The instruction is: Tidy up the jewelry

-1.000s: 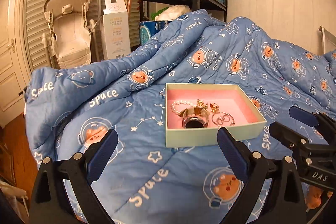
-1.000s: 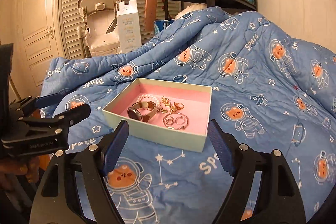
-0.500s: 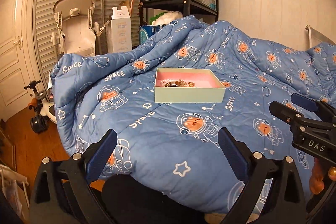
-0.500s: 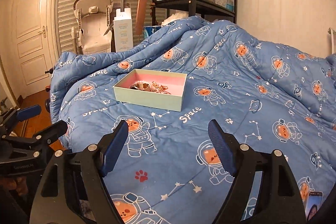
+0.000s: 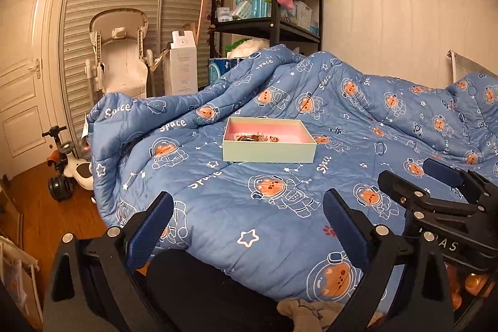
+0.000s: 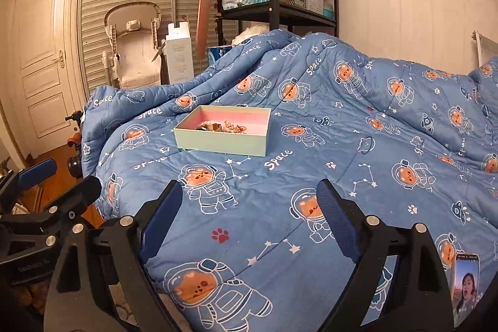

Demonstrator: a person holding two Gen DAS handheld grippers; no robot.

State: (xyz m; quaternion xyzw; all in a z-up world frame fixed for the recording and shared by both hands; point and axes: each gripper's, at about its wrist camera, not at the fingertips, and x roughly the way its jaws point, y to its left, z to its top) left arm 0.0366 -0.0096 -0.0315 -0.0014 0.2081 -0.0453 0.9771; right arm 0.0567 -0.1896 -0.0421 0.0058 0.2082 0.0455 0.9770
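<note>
A blue quilt (image 5: 280, 207) printed with astronaut bears and the word "Space" covers the bed and fills most of both views. Behind it stand a black shelf rack (image 5: 274, 21), a white baby seat (image 5: 119, 58) against slatted doors, and a tall white carton (image 5: 183, 67).

Only the left wrist view shows a ride-on toy (image 5: 67, 170) on the wooden floor, off to the left of the left gripper (image 5: 247, 226). Only the right wrist view shows a phone (image 6: 465, 285) with a lit screen lying on the quilt, just right of the right gripper (image 6: 249, 220) and its right finger.

The left gripper has its fingers (image 5: 149, 229) spread wide with nothing between them but quilt. The right gripper is opening its fingers (image 6: 160, 220), and they too are empty. Each view catches the other gripper at its edge.

The jewelry box (image 5: 269, 143) sits on the quilt well ahead of both pairs of fingers, straight ahead of the left pair and ahead-left of the right pair. It is shallow, pale green outside and pink inside, lidless. A small heap of jewelry (image 6: 222, 126), pearls and gold-toned pieces, lies toward its left half; single pieces are too small to make out.
</note>
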